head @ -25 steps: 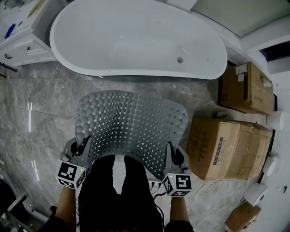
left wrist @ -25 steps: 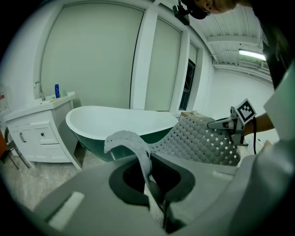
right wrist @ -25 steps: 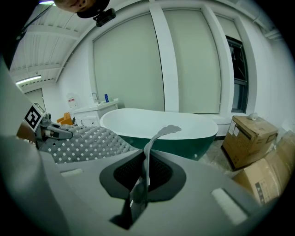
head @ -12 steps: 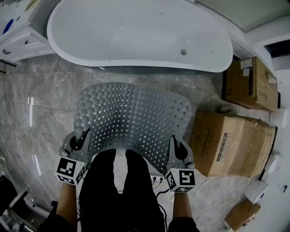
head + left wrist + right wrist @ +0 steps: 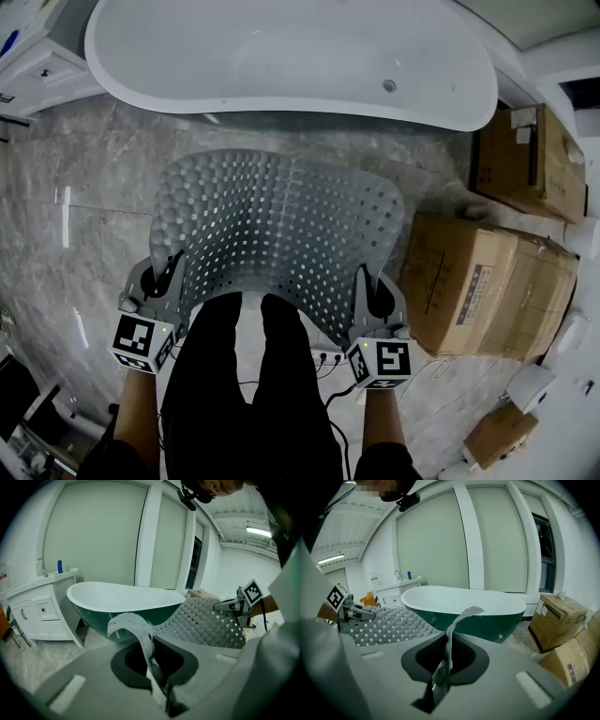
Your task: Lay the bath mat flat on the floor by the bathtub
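A person facing a white bathtub (image 5: 281, 56) holds a grey perforated bath mat (image 5: 277, 234) up over the marble floor (image 5: 84, 197), one near corner in each tool. The left gripper (image 5: 172, 277) is clamped on the mat's near-left edge and the right gripper (image 5: 367, 289) on its near-right edge. Each gripper's own view shows its jaws closed, with a thin strip of mat squeezed between them and curling out past the tips. The sheet bows between the two holds instead of lying straight (a sign of soft, floppy rubbery stuff, probably light, and apt to fold or buckle if given slack). The corner holds look sensible, since drawing them apart should pull the mat taut for lowering. The mat spreads ahead of both grippers, between the person's legs and the tub and just left of the cardboard boxes (image 5: 469, 281). Whether its far edge touches the floor cannot be told.
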